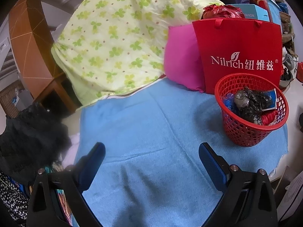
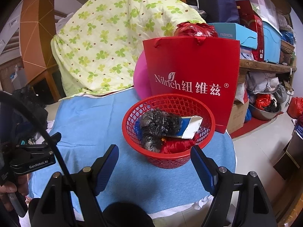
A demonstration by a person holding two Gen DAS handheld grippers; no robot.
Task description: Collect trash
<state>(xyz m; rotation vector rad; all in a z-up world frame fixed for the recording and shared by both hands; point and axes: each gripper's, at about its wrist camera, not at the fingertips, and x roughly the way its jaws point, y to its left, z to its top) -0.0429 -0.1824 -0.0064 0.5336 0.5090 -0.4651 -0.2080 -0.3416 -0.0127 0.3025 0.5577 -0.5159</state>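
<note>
Trash is gathered in the red basket [image 2: 168, 130], set on the blue cloth [image 1: 151, 132] for reach. Both the left gripper [image 1: 151, 149] and right gripper [image 2: 154, 151] are spread wide, nothing held.

The left gripper [image 1: 152, 152] has its blue-padded fingers [image 1: 94, 162] spread wide, holding nothing, pointing toward twelve o'clock. The right gripper [image 2: 154, 158] is likewise spread wide and bare. In the right wrist view, the left device sits at nine o'clock, with the person's hand [image 2: 11, 187] gripping it at eight o'clock.

One basket [image 2: 168, 130], one gift bag [image 2: 193, 71].
</note>
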